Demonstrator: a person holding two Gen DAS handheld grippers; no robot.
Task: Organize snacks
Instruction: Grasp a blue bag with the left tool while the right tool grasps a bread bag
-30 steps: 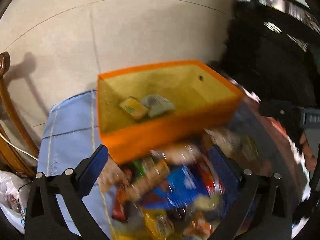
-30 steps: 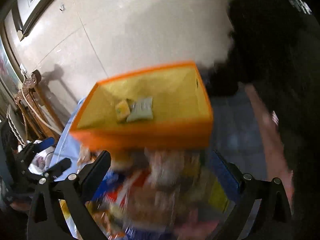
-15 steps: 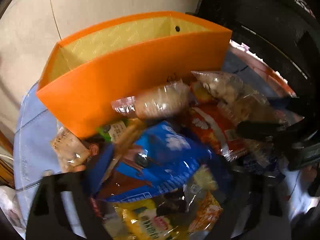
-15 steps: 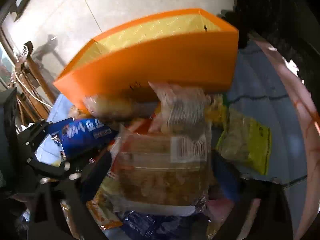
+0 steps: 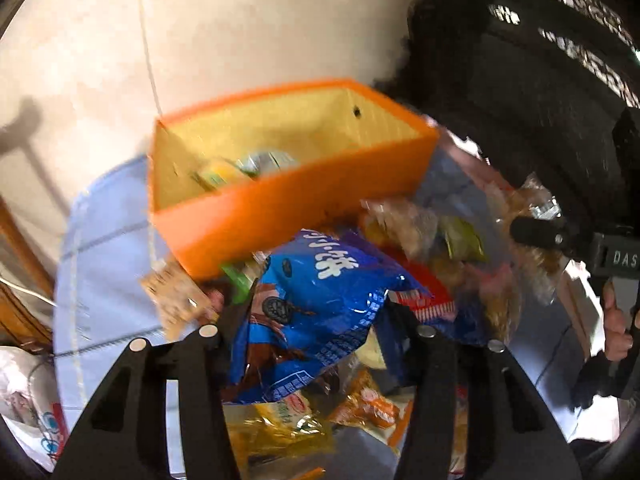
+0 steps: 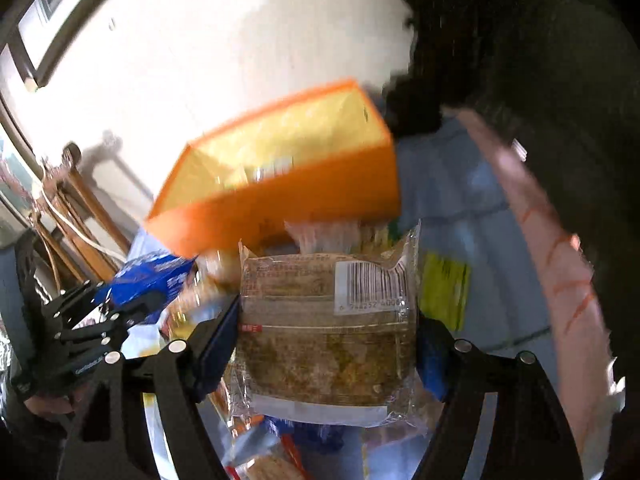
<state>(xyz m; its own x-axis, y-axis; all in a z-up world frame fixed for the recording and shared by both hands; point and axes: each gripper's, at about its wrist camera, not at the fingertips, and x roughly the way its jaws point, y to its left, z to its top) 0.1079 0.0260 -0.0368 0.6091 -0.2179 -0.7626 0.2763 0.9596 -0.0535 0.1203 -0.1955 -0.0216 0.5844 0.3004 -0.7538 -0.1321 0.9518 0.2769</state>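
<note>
My left gripper (image 5: 316,320) is shut on a blue cookie bag (image 5: 320,304) and holds it above the snack pile. My right gripper (image 6: 328,340) is shut on a clear pack of brown cake (image 6: 328,332) and holds it up. An orange box (image 5: 280,204) with a yellow inside stands behind the pile, with two small packets (image 5: 240,166) in it. The box also shows in the right wrist view (image 6: 296,196). The left gripper with the blue bag (image 6: 152,276) shows at the left of the right wrist view.
Several loose snack packets (image 5: 440,248) lie on a light blue cloth (image 5: 104,264) over a round table. A yellow-green packet (image 6: 444,288) lies to the right. A wooden chair (image 6: 76,216) stands at the left, dark furniture (image 5: 540,80) at the right.
Both grippers dropped into the pile, closed on a packet each and lifted: the left took the blue bag, the right took the cake pack. The box now appears farther away.
</note>
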